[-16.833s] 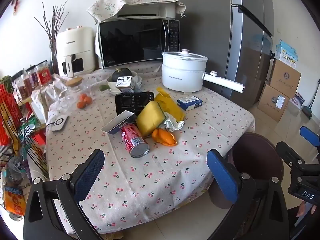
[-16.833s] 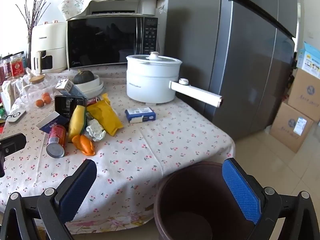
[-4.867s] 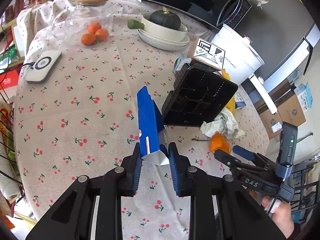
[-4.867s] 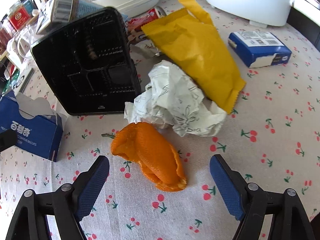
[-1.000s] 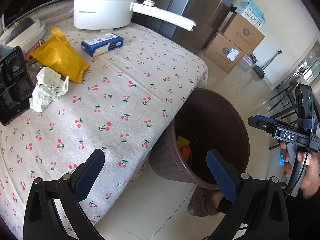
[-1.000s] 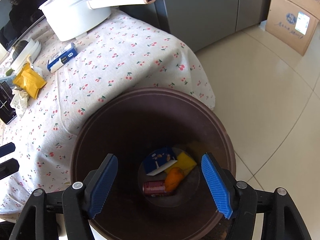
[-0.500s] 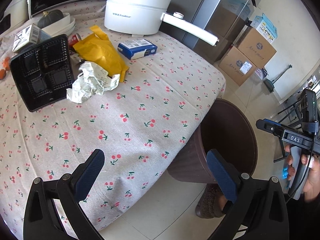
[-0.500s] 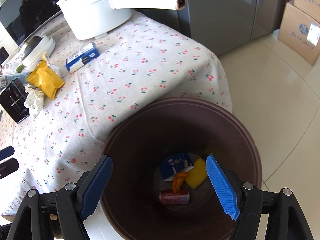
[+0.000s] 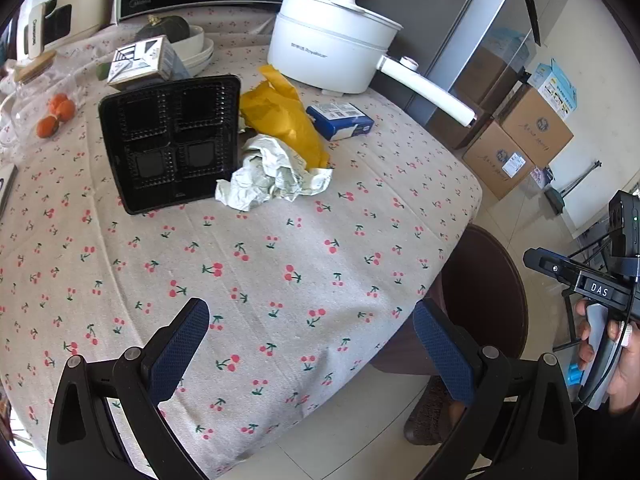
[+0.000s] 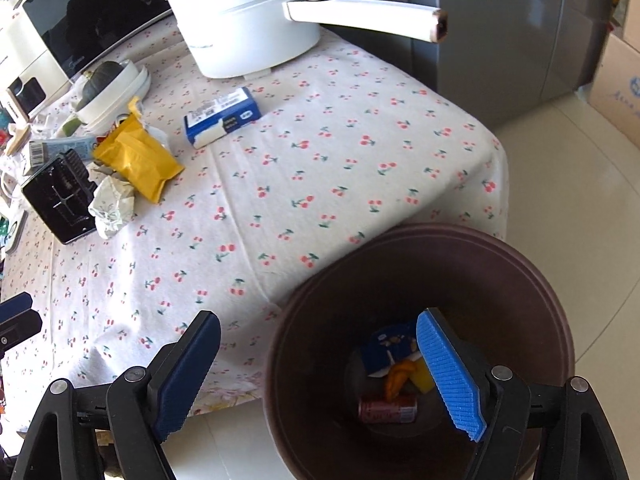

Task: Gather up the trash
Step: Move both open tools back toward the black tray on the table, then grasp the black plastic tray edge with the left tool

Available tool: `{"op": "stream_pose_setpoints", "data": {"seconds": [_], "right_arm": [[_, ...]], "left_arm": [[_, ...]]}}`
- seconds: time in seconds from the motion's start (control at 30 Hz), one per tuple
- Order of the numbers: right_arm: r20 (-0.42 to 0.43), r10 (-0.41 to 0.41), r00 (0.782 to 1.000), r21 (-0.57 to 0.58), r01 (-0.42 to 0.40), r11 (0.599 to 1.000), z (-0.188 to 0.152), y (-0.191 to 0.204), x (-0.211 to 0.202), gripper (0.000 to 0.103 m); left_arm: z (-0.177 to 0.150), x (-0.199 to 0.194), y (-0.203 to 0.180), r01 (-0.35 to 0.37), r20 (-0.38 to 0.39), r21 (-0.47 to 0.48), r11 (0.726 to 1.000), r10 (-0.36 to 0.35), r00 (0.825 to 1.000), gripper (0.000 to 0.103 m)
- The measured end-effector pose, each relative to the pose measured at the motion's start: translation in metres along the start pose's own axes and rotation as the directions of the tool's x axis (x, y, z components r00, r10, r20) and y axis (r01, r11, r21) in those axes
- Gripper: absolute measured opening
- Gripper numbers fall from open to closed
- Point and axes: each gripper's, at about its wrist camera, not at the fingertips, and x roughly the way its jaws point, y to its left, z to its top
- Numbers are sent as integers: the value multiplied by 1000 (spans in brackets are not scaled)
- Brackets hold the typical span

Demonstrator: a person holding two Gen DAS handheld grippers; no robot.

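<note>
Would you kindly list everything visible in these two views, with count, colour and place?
black tray: 1, black, propped upright on the table, left.
crumpled paper: 1, white, beside the tray.
yellow bag: 1, yellow, behind the paper.
blue box: 1, blue and white, near the pot.
bin: 1, brown, on the floor at the table's corner.
can: 1, red, in the bin.
orange peel: 1, orange, in the bin.
carton: 1, blue, in the bin.
pot: 1, white, back of the table.
tablecloth: 1, cherry print, covering the table.
cardboard boxes: at least 2, brown, on the floor.
left tongs: open, empty, over the table.
right tongs: opening, empty, over the bin.
hand: 1, holding the right tongs.
</note>
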Motion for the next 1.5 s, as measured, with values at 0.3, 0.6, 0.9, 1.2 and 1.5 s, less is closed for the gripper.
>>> {"op": "stream_pose_setpoints", "data": {"seconds": [0.3,0.6,0.9,1.2,1.5], "right_arm": [[-3,16,1000,-23,-16,1000,13,30,12,85],[-2,45,999,-43,-45,998,33,67,30,86],[-52,4,999,-71,-7,997,38,78,58,86],[-62,-46,997,-115,39,993,42,81,70,86],[-49,5,999,-114,-10,993,53,118,81,86]], "left_arm": [[8,-12,50,-121,39,-102,987,126,991,103],[42,-1,89,-183,146,-185,966,211,967,103],[70,49,105,-192,176,-193,962,226,958,100],[76,62,112,-180,189,-166,970,211,959,45],[59,40,118,-136,127,-140,981,154,980,17]]}}
